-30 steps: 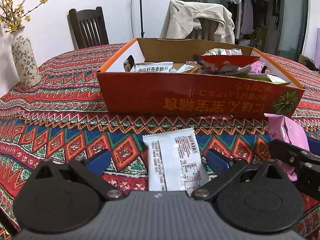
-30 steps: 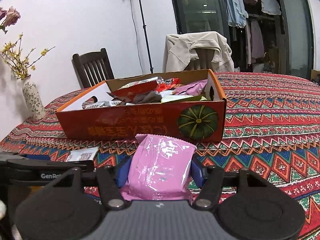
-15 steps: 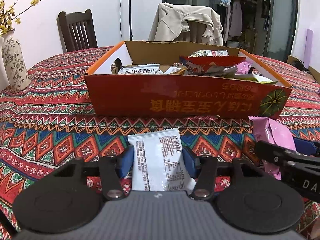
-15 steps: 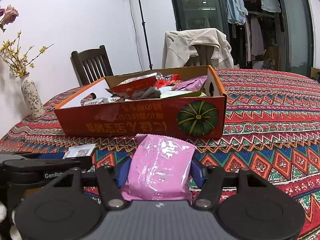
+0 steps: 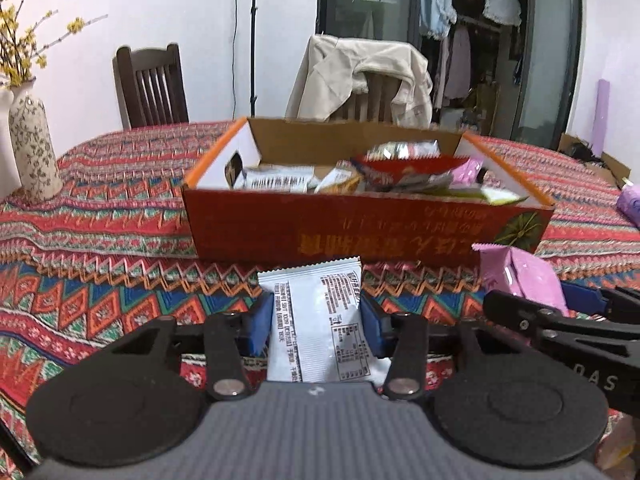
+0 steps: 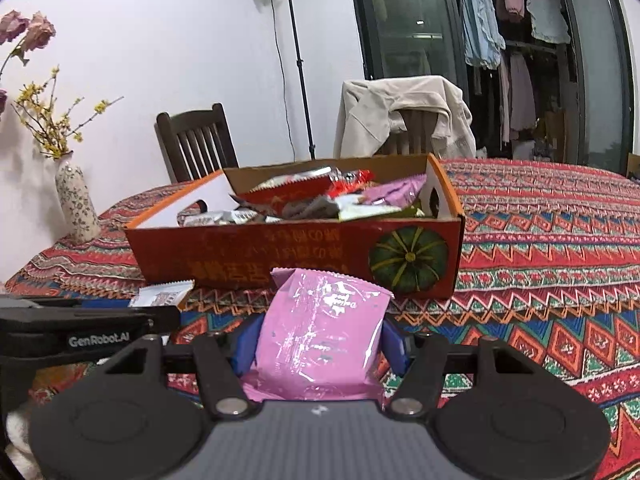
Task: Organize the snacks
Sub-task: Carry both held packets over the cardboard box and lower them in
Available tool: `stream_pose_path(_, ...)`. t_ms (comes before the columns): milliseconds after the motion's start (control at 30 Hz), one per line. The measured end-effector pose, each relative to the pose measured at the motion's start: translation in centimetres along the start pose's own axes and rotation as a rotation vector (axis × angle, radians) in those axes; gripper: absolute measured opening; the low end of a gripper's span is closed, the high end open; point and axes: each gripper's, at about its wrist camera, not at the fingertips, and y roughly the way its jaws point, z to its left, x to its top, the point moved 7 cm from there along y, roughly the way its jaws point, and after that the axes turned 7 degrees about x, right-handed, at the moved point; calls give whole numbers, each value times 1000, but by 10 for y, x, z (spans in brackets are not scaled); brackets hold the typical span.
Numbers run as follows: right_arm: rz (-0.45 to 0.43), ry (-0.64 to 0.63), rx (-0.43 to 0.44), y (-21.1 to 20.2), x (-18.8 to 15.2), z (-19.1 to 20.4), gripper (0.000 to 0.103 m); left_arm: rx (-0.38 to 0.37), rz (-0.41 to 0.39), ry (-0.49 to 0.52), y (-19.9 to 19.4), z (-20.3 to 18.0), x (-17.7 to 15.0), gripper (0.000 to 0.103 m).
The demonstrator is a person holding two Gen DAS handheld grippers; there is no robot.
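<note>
My left gripper [image 5: 316, 324] is shut on a white snack packet [image 5: 320, 320] and holds it above the tablecloth, in front of the orange cardboard box [image 5: 360, 228]. My right gripper [image 6: 320, 340] is shut on a pink snack packet [image 6: 320, 332], also held up before the box [image 6: 280, 256]. The box holds several snack packets [image 5: 400, 168]. The pink packet [image 5: 524, 276] and right gripper show at the right of the left wrist view. The white packet's corner [image 6: 160, 294] shows at the left of the right wrist view.
A patterned tablecloth [image 5: 100, 264] covers the round table. A flowered vase [image 5: 34, 144] stands at far left. A dark wooden chair [image 5: 150, 84] and a chair draped with a beige jacket [image 5: 360, 76] stand behind the table. A lamp stand [image 6: 298, 68] is by the wall.
My left gripper closed on the white packet and lifted it off the cloth. Both grippers have risen with their packets, so more of the box's inside shows.
</note>
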Motion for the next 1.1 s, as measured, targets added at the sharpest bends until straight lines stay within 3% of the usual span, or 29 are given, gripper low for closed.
stream_pose_path(267, -44, -25, -1, -20, 21, 6, 62, -19, -109, -8, -29, 3, 36, 48)
stream_pose_path(633, -126, -41, -43, -15, 93, -2, 62, -38, -210, -5, -27, -11, 107, 48)
stream_pose_path(833, -149, -14, -63, 7, 126, -14, 62, 47, -243, -31, -5, -11, 135, 48)
stream_pose_path(1100, -154, 15, -78, 57, 148, -29, 62, 111, -230, -73, 54, -10, 158, 48)
